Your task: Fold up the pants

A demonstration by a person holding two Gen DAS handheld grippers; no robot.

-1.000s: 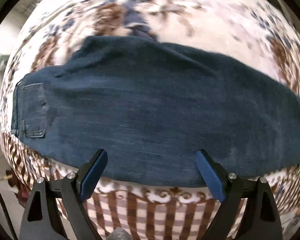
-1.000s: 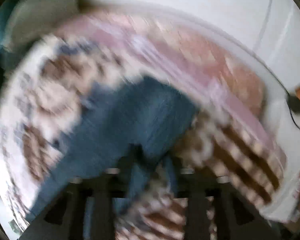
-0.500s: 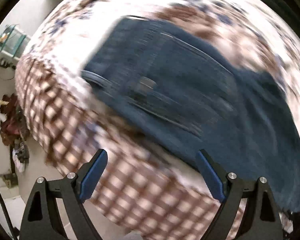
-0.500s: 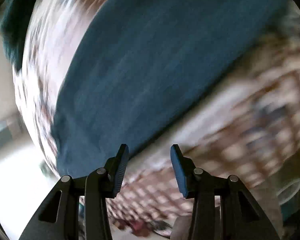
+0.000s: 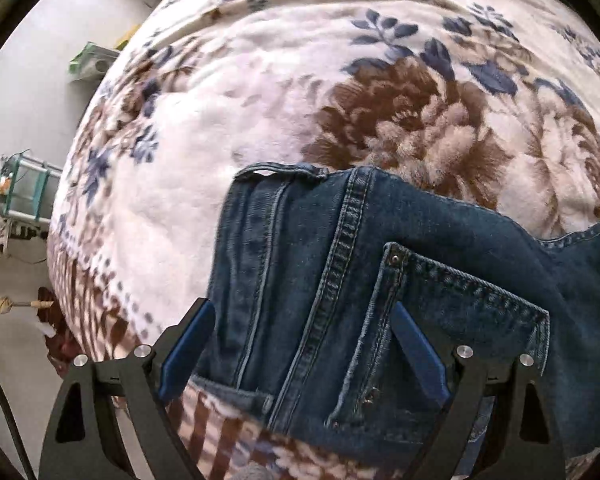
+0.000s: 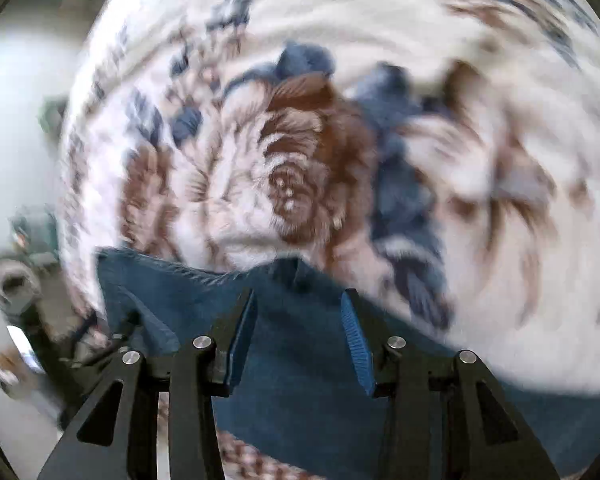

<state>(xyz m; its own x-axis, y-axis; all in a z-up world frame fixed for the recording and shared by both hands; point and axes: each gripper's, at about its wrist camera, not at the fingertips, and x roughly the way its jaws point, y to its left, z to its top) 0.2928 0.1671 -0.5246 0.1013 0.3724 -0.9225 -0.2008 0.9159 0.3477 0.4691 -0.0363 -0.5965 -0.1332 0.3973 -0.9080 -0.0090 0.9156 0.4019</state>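
Dark blue jeans [image 5: 340,280] lie flat on a floral blanket, waistband and back pocket [image 5: 452,320] facing me in the left wrist view. My left gripper [image 5: 300,344] is open, its blue pads to either side of the waistband area just above the denim, holding nothing. In the right wrist view the jeans [image 6: 300,340] fill the lower part of the blurred frame. My right gripper [image 6: 300,332] is open over the denim near its far edge, holding nothing.
The bed's cream blanket [image 5: 260,92] with brown and blue flowers spreads beyond the jeans. Its checked border [image 5: 220,432] hangs at the near edge. Shelving and clutter [image 5: 16,196] stand on the floor to the left.
Both grippers swung fast across the bed. The left now sits over the waistband and pocket, much closer than before. The right moved from the bed's edge to over the jeans' far edge.
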